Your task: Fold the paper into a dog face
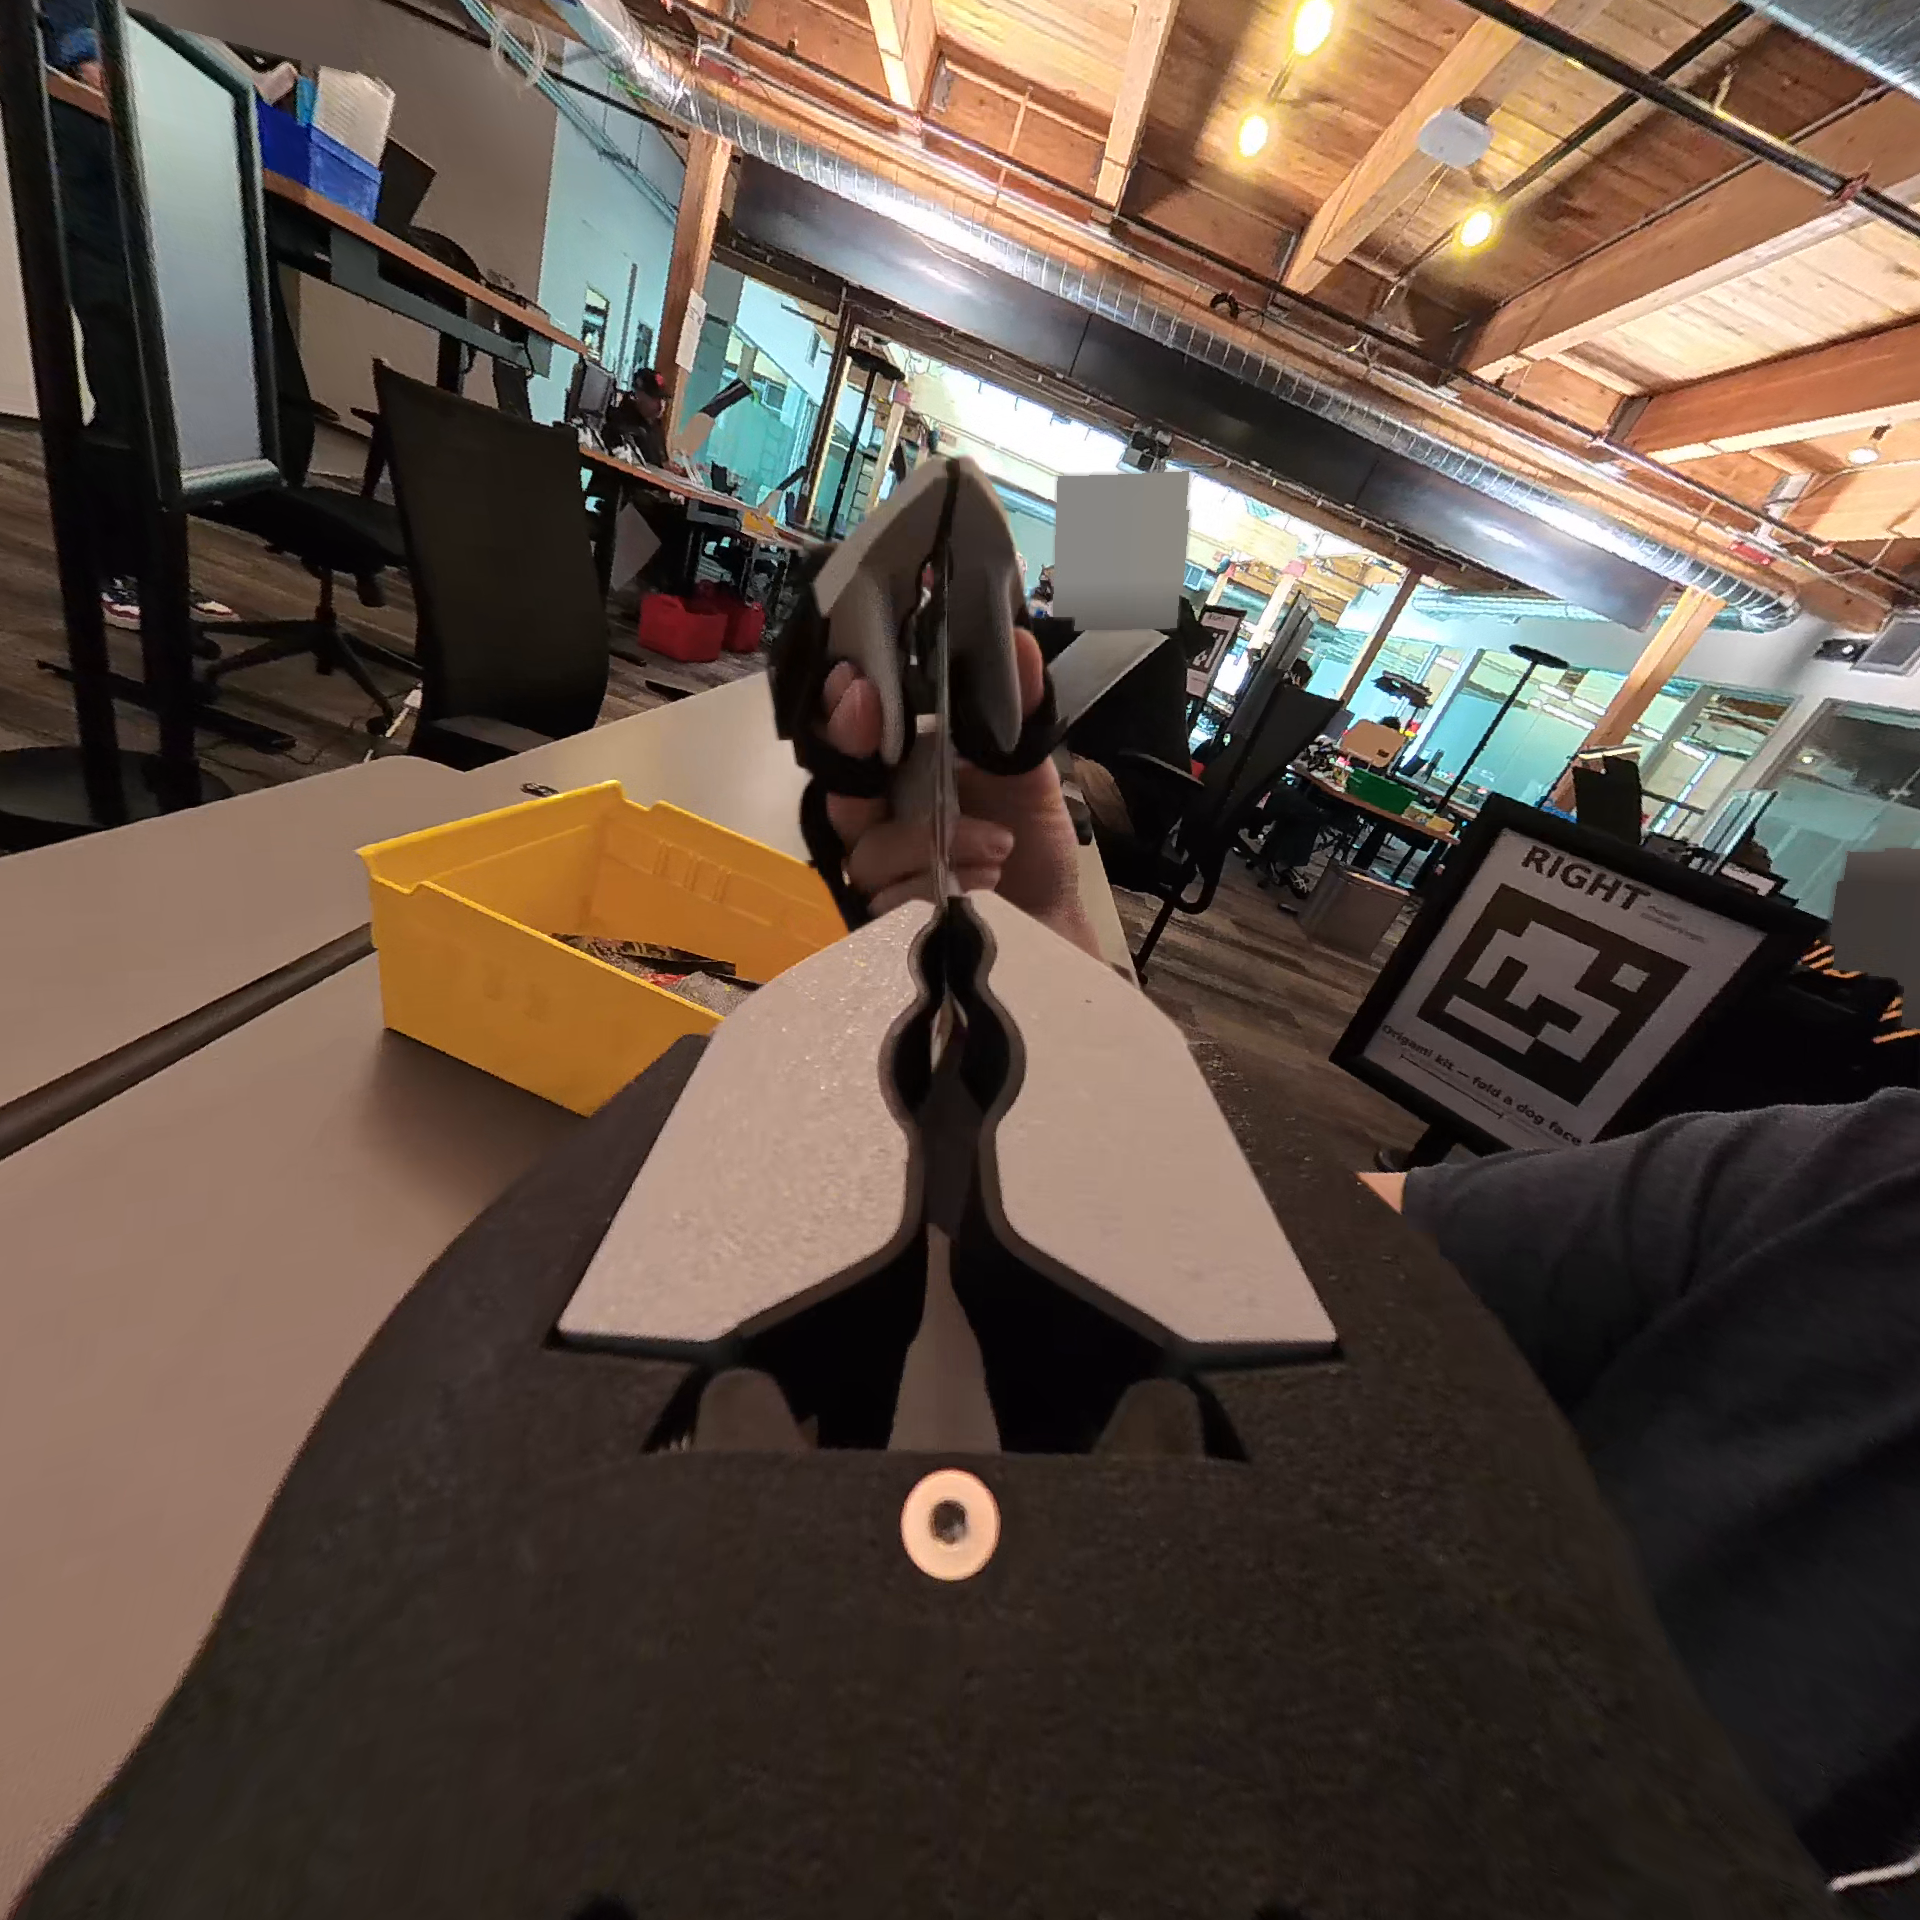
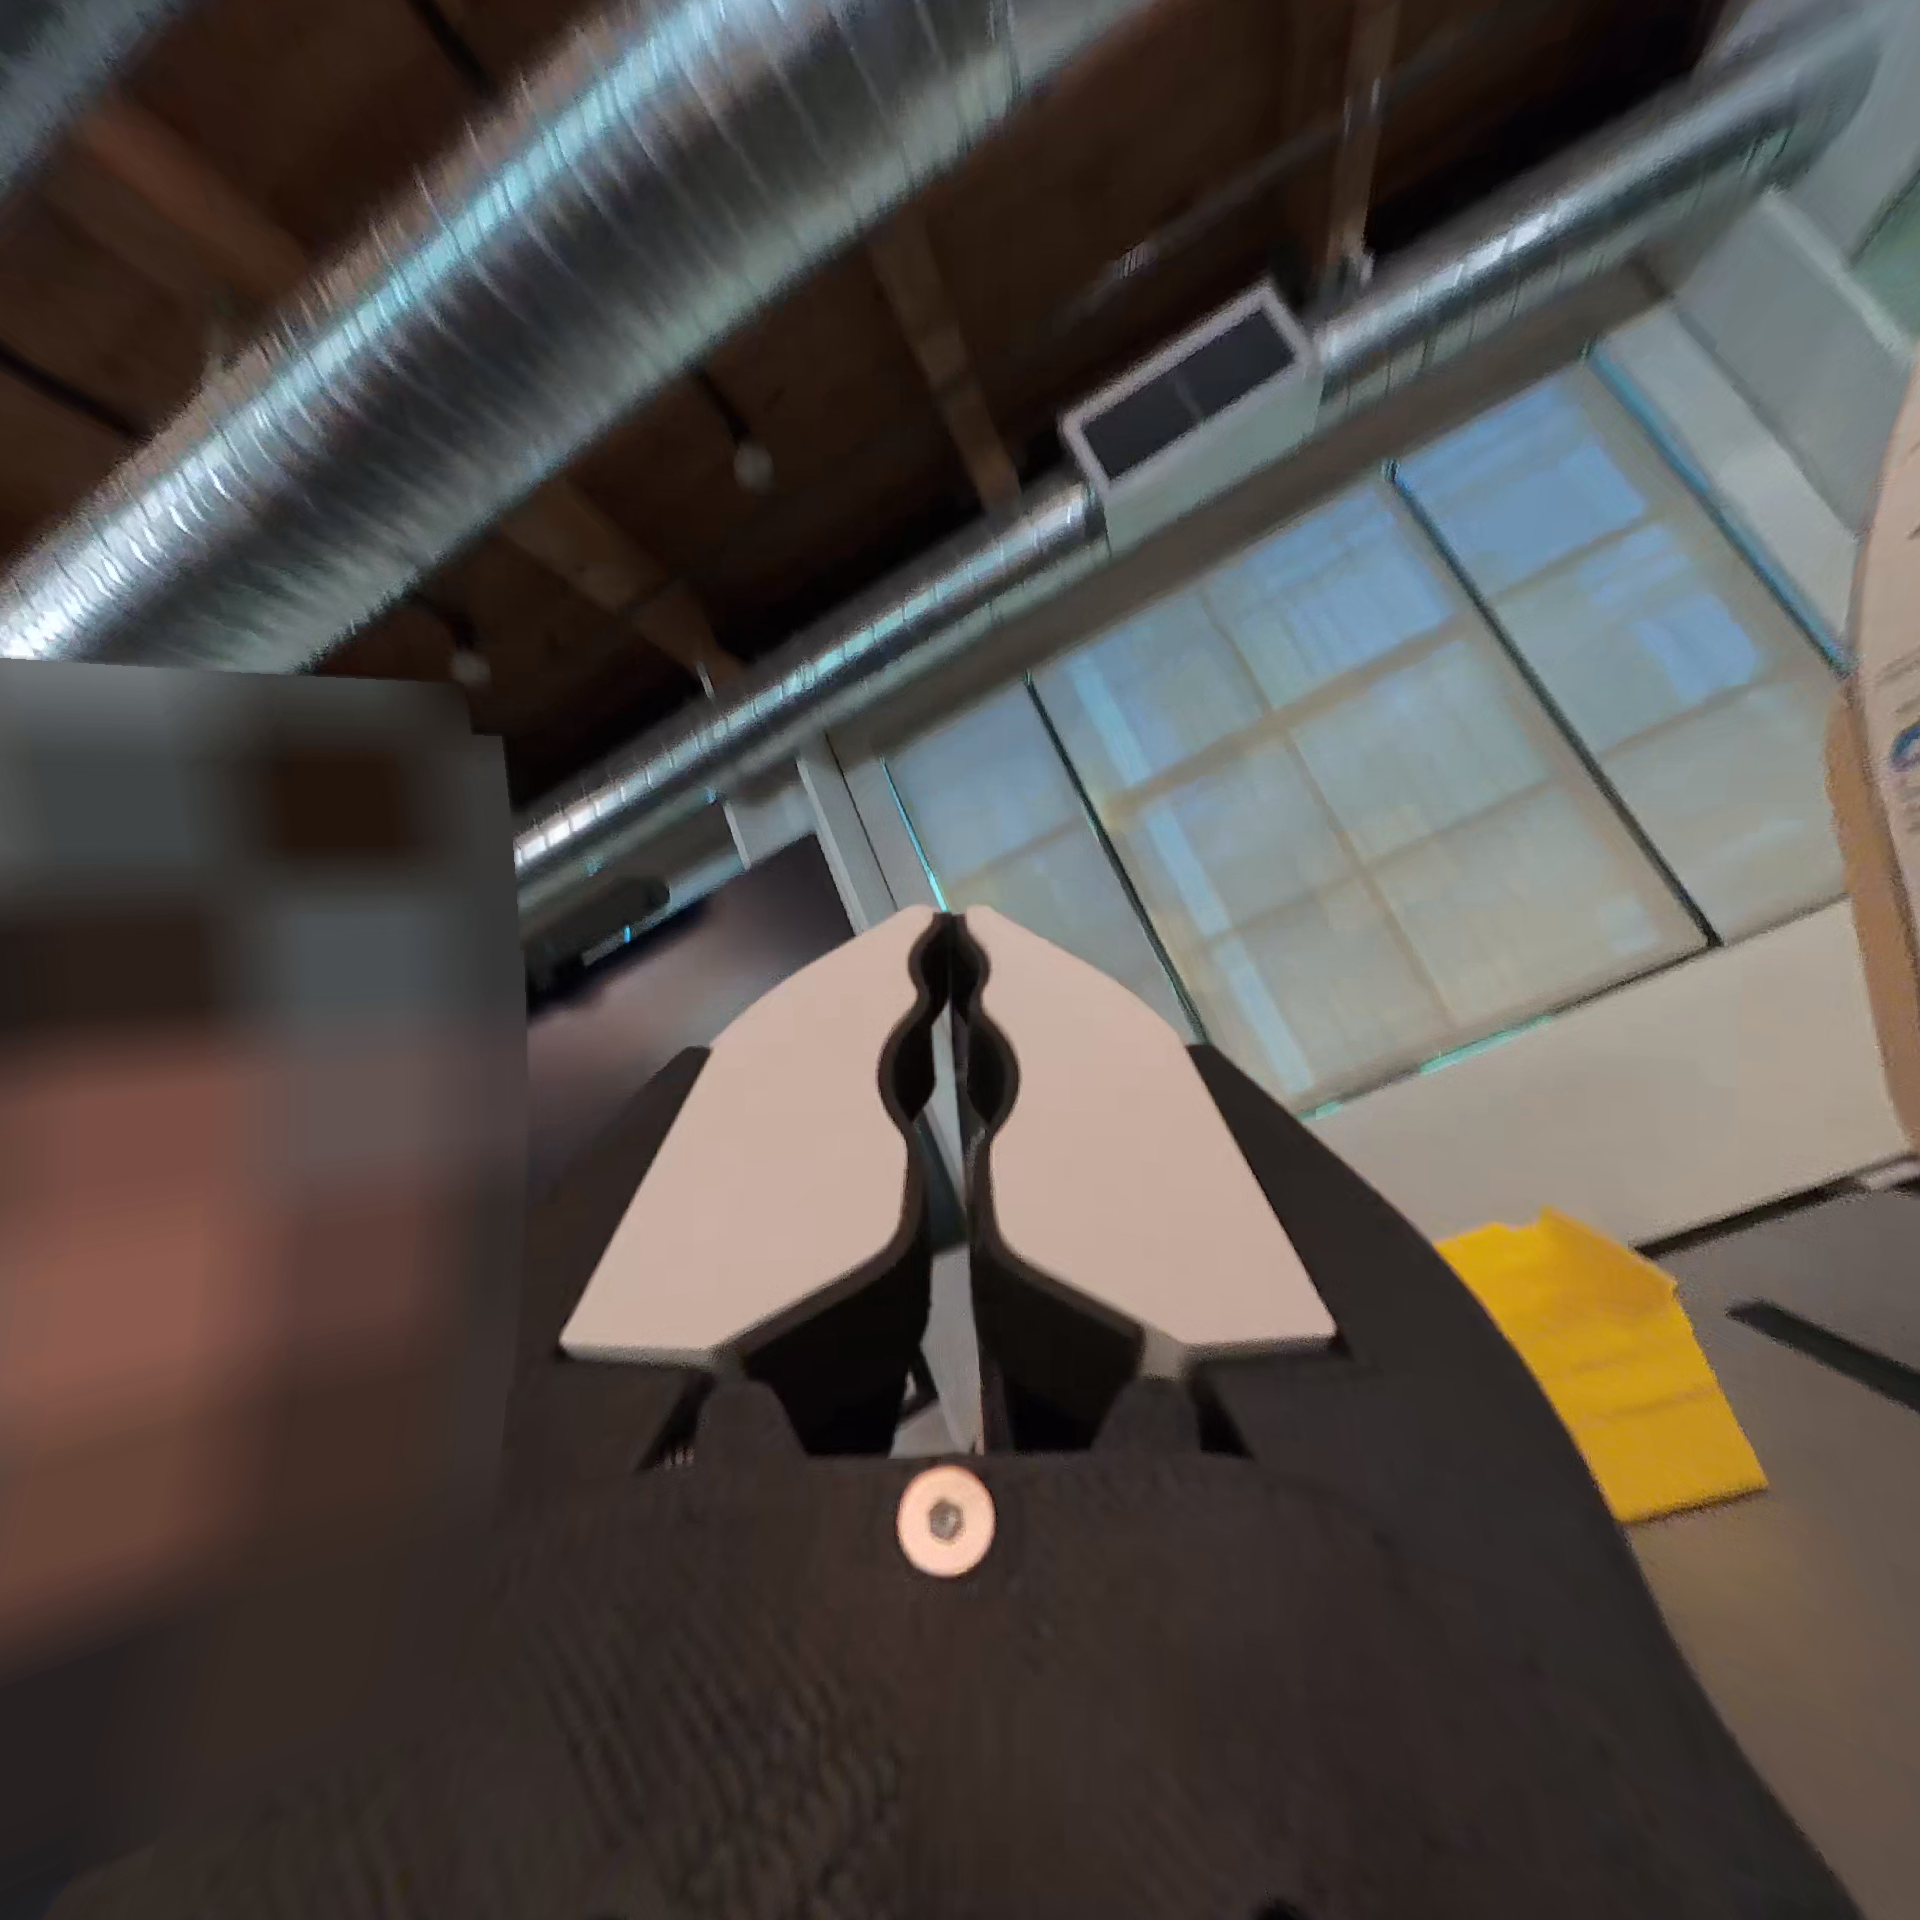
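Paper (image 1: 943, 1382) hangs in the air above the grey table (image 1: 208, 1195), seen edge-on as a thin sheet. It runs straight ahead out of the left gripper (image 1: 951, 914) toward the right gripper (image 1: 951, 478), so its plane lines up with both sets of fingers. Both grippers are pinched down on the sheet, jaws nearly touching, each at its own end. The right gripper, angled toward the ceiling, shows the same sliver of paper (image 2: 956, 1371) in its gap. A yellow bin (image 1: 582, 966) sits on the table to the left, well apart. The next crease likely depends on swinging one end across the other.
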Demonstrator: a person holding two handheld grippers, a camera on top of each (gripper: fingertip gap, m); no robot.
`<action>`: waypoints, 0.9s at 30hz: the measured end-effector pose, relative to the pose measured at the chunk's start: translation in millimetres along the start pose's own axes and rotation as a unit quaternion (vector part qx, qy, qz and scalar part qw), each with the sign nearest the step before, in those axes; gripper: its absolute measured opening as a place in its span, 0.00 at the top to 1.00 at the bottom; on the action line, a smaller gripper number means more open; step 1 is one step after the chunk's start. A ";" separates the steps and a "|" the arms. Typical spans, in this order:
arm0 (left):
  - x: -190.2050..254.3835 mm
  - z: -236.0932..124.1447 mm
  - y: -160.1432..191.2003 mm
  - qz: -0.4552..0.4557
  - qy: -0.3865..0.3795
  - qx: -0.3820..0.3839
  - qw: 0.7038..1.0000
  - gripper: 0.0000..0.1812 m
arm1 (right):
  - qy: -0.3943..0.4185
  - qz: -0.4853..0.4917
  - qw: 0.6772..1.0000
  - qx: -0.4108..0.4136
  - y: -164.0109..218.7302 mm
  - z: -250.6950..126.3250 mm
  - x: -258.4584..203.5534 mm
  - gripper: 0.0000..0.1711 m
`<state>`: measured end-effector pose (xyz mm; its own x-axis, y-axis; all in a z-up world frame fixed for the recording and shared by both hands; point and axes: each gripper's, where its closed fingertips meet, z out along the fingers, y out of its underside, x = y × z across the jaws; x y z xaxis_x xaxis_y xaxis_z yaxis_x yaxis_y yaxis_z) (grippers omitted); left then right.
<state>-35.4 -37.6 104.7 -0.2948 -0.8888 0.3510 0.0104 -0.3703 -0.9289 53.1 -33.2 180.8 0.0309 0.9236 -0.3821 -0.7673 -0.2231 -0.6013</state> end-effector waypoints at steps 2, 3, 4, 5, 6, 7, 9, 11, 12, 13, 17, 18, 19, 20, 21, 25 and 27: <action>0.8 -0.4 -0.6 -0.010 0.009 0.004 1.000 1.00 | 0.018 -0.018 0.999 0.020 -21.1 -16.4 -2.9 0.99; 1.1 -0.6 -1.7 -0.014 0.013 0.008 1.000 1.00 | 0.026 -0.033 0.999 0.030 -31.5 -23.5 -6.4 1.00; 1.5 -0.7 -2.2 -0.019 0.017 0.011 1.000 1.00 | 0.030 -0.047 0.998 0.036 -39.6 -29.1 -10.9 1.00; 1.7 -0.5 -2.1 -0.021 0.020 0.012 1.000 1.00 | 0.044 -0.061 0.997 0.029 -43.6 -32.8 -12.3 1.00; 1.0 -0.2 -1.9 -0.022 0.018 0.013 1.000 1.00 | 0.059 -0.083 0.995 0.016 -44.6 -34.8 -13.2 1.00; 0.5 0.2 -2.2 -0.020 0.016 0.015 1.000 1.00 | 0.067 -0.108 0.992 0.003 -43.7 -34.5 -15.0 1.00; 1.6 1.0 -2.9 -0.023 0.019 0.019 0.999 1.00 | 0.065 -0.149 0.986 -0.025 -35.5 -26.6 -19.8 0.90; 2.1 0.7 -5.8 -0.027 0.021 0.032 0.999 1.00 | 0.063 -0.139 0.986 -0.068 -17.7 -14.0 -17.0 0.72; 2.2 0.6 -6.2 -0.028 0.022 0.034 0.999 1.00 | 0.054 -0.133 0.985 -0.095 -5.7 -8.3 -16.0 0.69; 1.5 0.5 -6.5 -0.028 0.020 0.036 0.999 1.00 | 0.047 -0.126 0.984 -0.116 5.7 -3.3 -14.5 0.66; 1.1 -0.7 -9.9 -0.029 0.017 0.048 0.998 1.00 | 0.052 -0.095 0.974 -0.198 44.7 6.0 0.6 0.77; 1.6 -0.9 -10.4 -0.028 0.018 0.050 0.998 1.00 | 0.050 -0.091 0.971 -0.214 52.2 6.4 2.7 0.80; 2.4 -0.5 -9.8 -0.026 0.018 0.047 0.998 1.00 | 0.049 -0.078 0.969 -0.229 58.9 6.5 4.4 0.83; 2.6 -0.2 -9.6 -0.023 0.017 0.045 0.999 1.00 | 0.049 -0.062 0.967 -0.243 64.4 5.9 6.0 0.90; 3.1 0.2 -9.2 -0.020 0.016 0.044 0.999 1.00 | 0.042 -0.052 0.966 -0.251 67.5 5.1 5.5 0.99; 5.4 3.6 -5.6 -0.015 0.017 0.032 0.999 1.00 | 0.059 -0.063 0.968 -0.235 61.9 4.1 12.2 0.99; 4.3 4.6 -4.4 -0.012 0.011 0.030 0.999 1.00 | 0.054 -0.052 0.974 -0.215 56.4 5.8 10.2 0.99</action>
<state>-32.4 -41.0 110.9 -0.3173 -0.8734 0.3693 0.0597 -0.4071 -0.9114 6.4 -34.5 147.0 0.1788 0.9149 -0.3619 -0.4185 -0.2621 -0.8695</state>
